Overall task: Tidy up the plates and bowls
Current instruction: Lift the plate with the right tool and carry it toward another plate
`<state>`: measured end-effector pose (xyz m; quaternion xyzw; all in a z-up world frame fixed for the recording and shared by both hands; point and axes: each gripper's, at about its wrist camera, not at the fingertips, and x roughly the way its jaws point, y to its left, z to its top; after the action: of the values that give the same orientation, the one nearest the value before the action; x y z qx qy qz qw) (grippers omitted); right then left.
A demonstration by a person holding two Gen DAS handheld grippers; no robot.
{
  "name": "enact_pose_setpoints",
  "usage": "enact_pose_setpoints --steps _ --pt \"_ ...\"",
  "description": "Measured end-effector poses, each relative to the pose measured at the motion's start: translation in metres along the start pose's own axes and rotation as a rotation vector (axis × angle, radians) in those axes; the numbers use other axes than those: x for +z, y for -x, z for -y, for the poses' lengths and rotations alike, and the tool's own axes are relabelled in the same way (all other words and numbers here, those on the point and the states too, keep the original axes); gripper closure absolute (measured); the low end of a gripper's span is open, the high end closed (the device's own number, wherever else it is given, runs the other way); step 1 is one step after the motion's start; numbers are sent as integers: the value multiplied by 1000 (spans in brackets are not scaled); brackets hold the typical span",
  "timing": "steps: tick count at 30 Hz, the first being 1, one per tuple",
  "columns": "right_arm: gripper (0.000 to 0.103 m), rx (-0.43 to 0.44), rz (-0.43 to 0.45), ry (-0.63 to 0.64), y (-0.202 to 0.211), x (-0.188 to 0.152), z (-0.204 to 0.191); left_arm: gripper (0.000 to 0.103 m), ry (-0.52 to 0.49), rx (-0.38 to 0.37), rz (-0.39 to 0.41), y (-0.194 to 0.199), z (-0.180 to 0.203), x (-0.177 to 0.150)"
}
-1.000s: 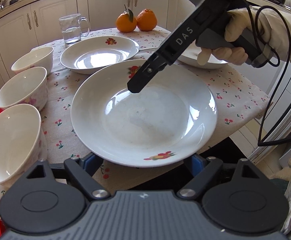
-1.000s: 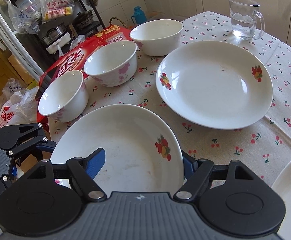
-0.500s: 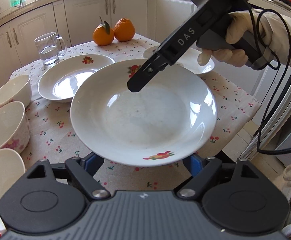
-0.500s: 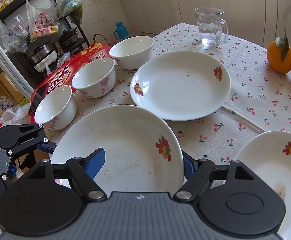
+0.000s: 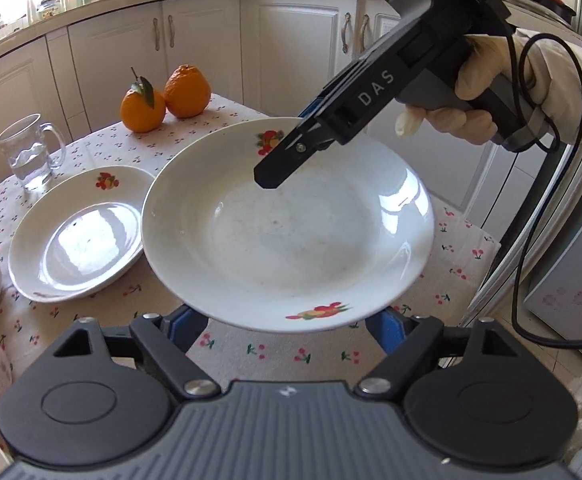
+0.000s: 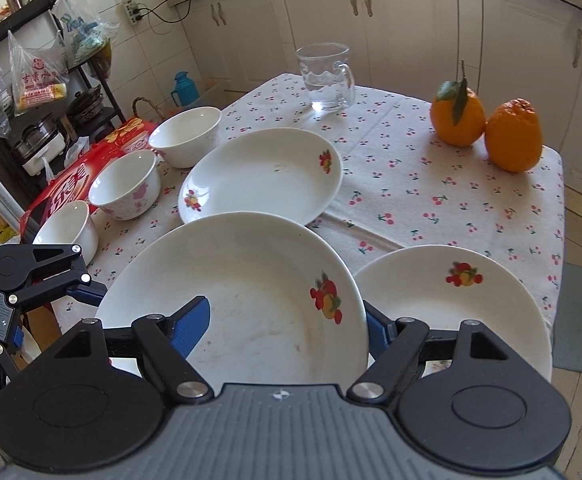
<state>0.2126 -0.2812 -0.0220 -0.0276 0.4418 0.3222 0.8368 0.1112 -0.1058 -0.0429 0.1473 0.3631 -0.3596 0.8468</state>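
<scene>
A white plate (image 5: 287,236) with fruit prints is held clear of the cloth-covered counter (image 6: 431,200) between the two grippers. In the left wrist view the left gripper (image 5: 287,326) has its blue pads (image 5: 383,328) partly hidden beneath the plate's near rim; whether they press on it cannot be told. In the same view the right gripper (image 5: 265,180) reaches in from the far right, carried by a gloved hand (image 5: 467,92), with one dark finger lying over the plate's far rim. In the right wrist view the right gripper (image 6: 287,320) has its jaws apart with one blue pad (image 6: 191,320) above the plate's inner face and the other at its right edge, so a firm clamp cannot be confirmed. Just right of the held plate a second plate (image 6: 459,300) rests on the counter, partly overlapped by the lifted rim. A third plate (image 6: 263,176) lies farther off, close behind the held one. Along the left edge three white bowls (image 6: 125,184) stand in a row beside a red package (image 6: 71,176). A glass mug (image 6: 325,78) with water is set at the far side, and two oranges (image 6: 487,128) touch each other at the far right. A black cable (image 5: 531,184) loops down from the right gripper's handle beside the counter's right edge. White cabinets (image 5: 291,52) close off the background.
</scene>
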Motion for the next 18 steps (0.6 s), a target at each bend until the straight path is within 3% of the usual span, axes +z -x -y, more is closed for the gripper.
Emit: enact_pose_setpoints --steps 6,18 --pt "20 -54 9 -46 10 -8 29 18 -10 -57 -12 -27 0 20" --pt "20 -91 47 -133 16 -16 79 18 -23 -65 -14 -63 -7 45"
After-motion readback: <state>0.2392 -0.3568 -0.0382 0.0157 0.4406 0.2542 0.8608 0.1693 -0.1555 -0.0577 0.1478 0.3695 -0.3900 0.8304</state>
